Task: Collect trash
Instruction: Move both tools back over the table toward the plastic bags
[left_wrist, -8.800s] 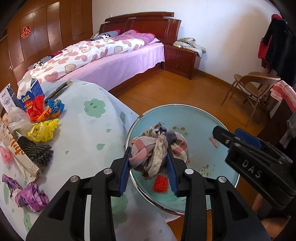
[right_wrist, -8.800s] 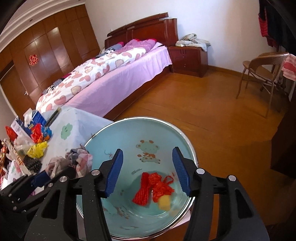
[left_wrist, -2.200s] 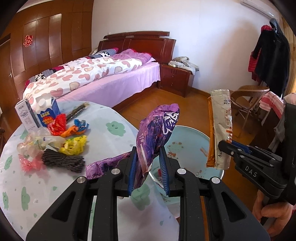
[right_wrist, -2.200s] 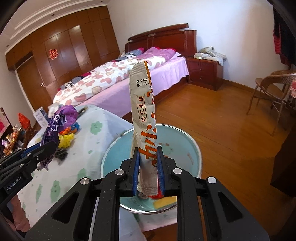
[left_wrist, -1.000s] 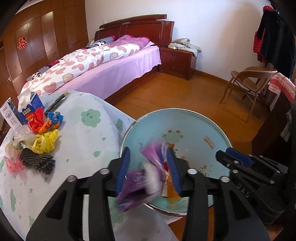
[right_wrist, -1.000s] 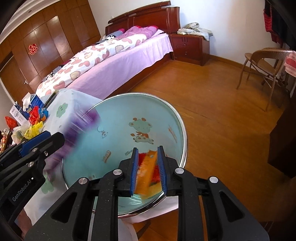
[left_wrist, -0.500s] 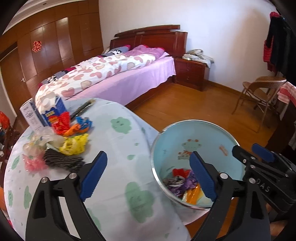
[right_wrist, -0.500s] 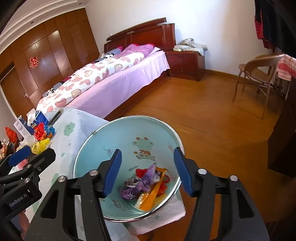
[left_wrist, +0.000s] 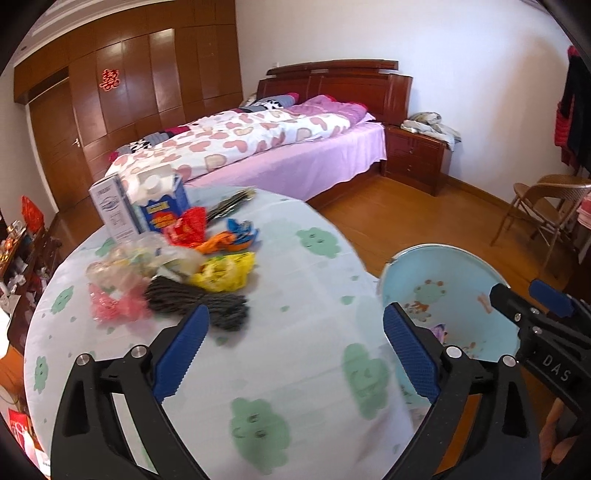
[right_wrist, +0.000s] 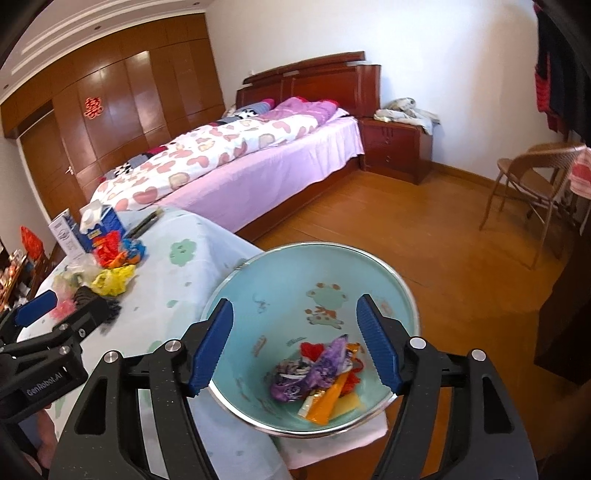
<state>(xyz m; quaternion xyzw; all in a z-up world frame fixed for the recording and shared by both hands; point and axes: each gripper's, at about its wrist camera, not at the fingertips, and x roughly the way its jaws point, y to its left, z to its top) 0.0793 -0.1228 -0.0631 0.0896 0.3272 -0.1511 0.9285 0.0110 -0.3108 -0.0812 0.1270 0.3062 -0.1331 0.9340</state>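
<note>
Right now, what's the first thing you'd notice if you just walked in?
Probably the heap of colourful trash on the round table, with a bright yellow bag at its near edge. Then the light blue basin beside the table, with a purple wrapper among the wrappers at its bottom.

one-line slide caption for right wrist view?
Open right gripper above the blue basin holding wrappers; more trash on the table.

basin (left_wrist: 448, 254) contents mostly hidden, left view | table (left_wrist: 295, 369) foreground blurred (motion) | box (left_wrist: 110, 206) txt illegible
</note>
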